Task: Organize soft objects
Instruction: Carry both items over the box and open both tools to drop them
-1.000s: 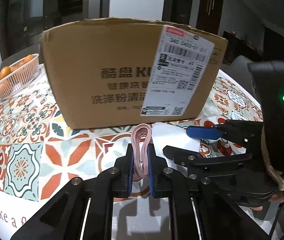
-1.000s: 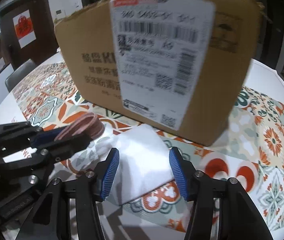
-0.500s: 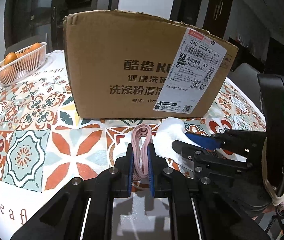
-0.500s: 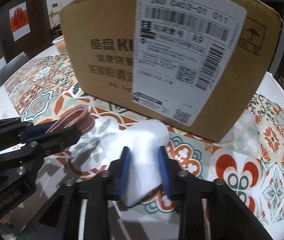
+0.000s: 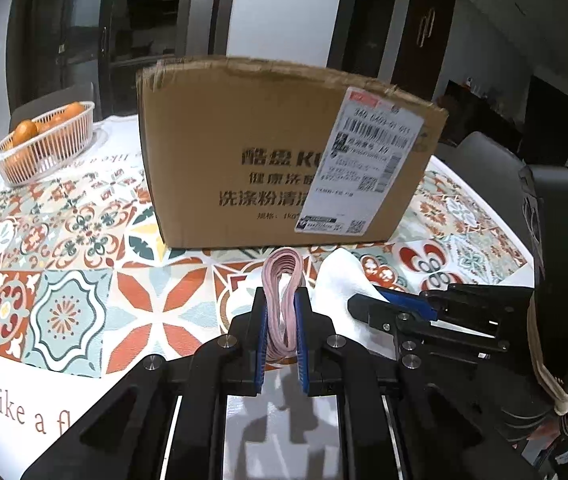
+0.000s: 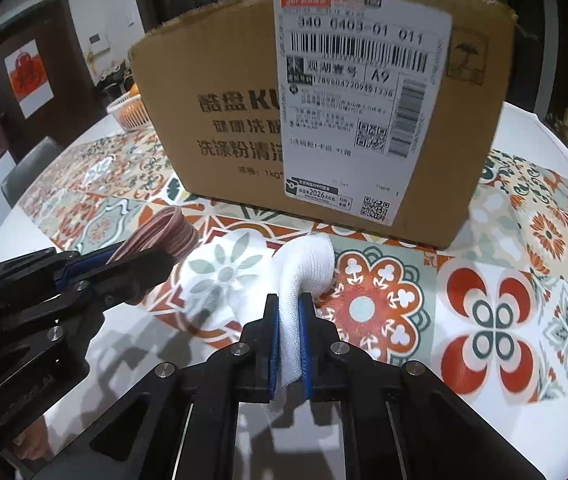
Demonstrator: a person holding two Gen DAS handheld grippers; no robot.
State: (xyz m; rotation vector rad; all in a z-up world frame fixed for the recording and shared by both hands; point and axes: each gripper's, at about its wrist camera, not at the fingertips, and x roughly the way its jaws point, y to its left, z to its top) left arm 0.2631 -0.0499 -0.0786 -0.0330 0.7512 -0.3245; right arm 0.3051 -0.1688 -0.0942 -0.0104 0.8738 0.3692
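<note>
Dim room: white wall between dark doors, grey chair beside round table with patterned tiled cloth, red-and-white poster on a dark door, glass-fronted cabinet behind.

the left wrist view looks forward along the left gripper, low over the patterned tile-print tablecloth, facing the long printed side of the brown cardboard box, which stands near, slightly right of centre. the right wrist view looks forward along the right gripper from lower and closer, so the box and its white shipping label fill the upper frame. both views share that box face, the label, the tablecloth before it and the white mesh basket of oranges. each camera sees the other gripper from the side: the right gripper at the left view's right edge, the left gripper at the right view's left edge.
</note>
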